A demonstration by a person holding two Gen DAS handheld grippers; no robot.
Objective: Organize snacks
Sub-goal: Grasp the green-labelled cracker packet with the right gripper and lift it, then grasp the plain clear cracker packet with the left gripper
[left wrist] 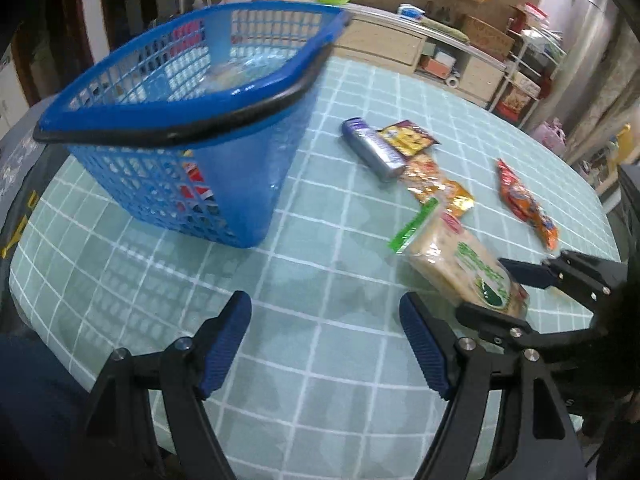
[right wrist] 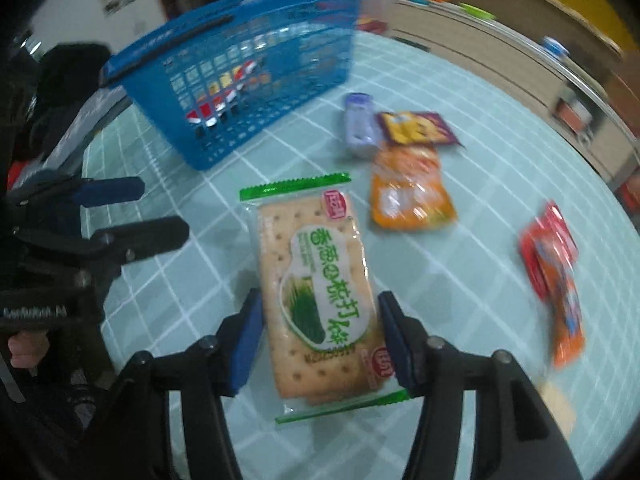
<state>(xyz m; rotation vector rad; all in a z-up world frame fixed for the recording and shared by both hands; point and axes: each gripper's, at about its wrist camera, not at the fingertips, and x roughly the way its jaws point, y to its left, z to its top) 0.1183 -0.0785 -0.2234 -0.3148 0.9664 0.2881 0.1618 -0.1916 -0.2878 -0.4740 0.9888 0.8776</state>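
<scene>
The desk [left wrist: 320,380], covered in a pale green cloth with a white grid, has a curved far edge that runs close behind the red-orange snack packet [right wrist: 554,280], which lies well apart from the other snacks with bare cloth around it. A broad bare stretch of cloth lies under the left gripper [left wrist: 325,346], whose jaws stand wide with nothing between them. The blue basket [left wrist: 188,140], a lattice-walled tub with a black handle along its rim, stands on the far left part of the desk; red and white packaging shows through its side. The right gripper [right wrist: 320,344] has the cracker packet [right wrist: 320,292] between its jaws, both pads against the long sides near the packet's lower end. This packet is clear film with green serrated end seals, pale square crackers visible inside, a green-and-white label with large green Chinese characters and small red logo patches at two corners; the small print is too blurred to read. Beyond it lie an orange pouch [right wrist: 408,192], a purple-and-yellow sachet [right wrist: 416,128] and a purple tube [right wrist: 360,124], clustered close together between the basket and the far edge.
</scene>
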